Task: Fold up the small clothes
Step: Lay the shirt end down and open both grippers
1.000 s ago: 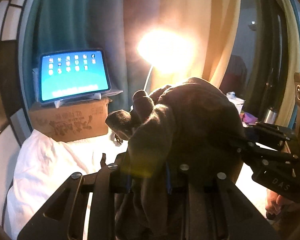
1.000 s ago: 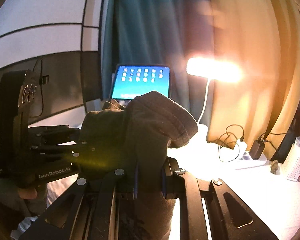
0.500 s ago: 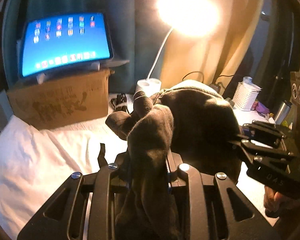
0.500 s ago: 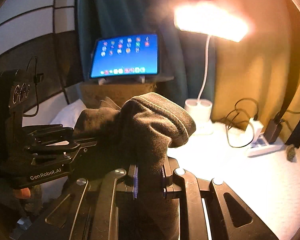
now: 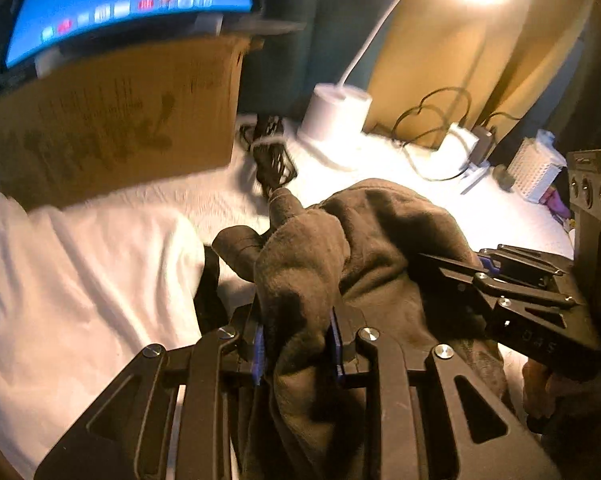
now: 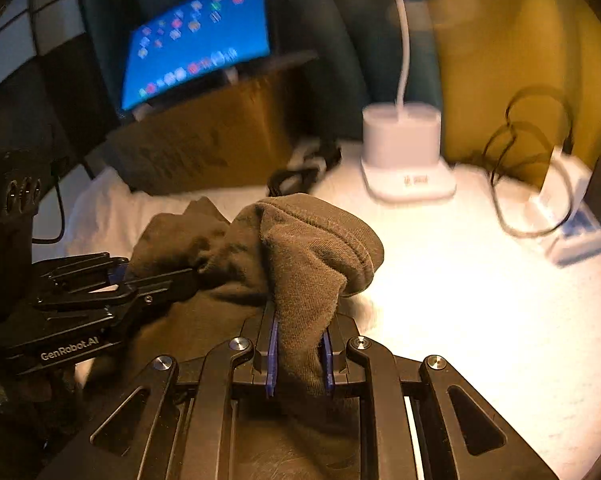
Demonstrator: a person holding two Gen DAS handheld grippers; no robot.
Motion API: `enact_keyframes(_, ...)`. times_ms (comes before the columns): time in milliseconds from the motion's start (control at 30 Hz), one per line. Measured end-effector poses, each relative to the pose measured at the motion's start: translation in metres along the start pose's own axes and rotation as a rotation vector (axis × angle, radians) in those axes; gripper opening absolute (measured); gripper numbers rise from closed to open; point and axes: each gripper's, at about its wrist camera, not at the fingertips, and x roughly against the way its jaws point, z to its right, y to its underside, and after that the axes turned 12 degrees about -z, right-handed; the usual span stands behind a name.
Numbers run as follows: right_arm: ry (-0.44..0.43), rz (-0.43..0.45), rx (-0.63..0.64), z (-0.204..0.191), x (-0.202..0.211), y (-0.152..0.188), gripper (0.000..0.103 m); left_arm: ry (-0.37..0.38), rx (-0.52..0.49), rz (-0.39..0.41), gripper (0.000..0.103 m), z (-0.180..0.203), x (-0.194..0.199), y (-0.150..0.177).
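Two grippers, left gripper (image 5: 298, 344) and right gripper (image 6: 299, 354), each pinch an edge of the brown garment (image 5: 384, 240) above the white sheet (image 6: 480, 320). Keep both edges level, lay it flat, smooth before releasing.

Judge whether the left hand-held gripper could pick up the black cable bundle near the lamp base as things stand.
Probably not: the left hand-held gripper is shut on the brown garment, which bunches in front of the black cable bundle.
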Motion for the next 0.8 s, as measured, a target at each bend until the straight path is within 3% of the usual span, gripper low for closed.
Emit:
enact_keyframes(133,-0.053,-0.100,-0.066,0.016,-0.027,-0.001,0.020,0.036,0.044,-0.050,0.024,-0.011,-0.011,-0.005)
enact_keyframes(267,-0.121,-0.138,-0.130,0.030,-0.036,-0.006,0.039,0.041,0.055,-0.066,0.027,-0.017,-0.013,-0.008)
enact_keyframes(400,-0.192,-0.137,-0.174,0.044,-0.040,-0.017,0.041,0.022,0.041,-0.071,0.029,-0.020,-0.011,-0.010)
enact_keyframes(633,-0.097,-0.089,-0.159,0.045,-0.037,-0.019,0.043,-0.080,0.011,-0.049,0.037,-0.022,-0.007,-0.015)
enact_keyframes(800,-0.011,-0.070,-0.168,0.049,-0.033,-0.017,0.061,-0.135,0.011,-0.021,0.038,-0.022,0.001,-0.017)
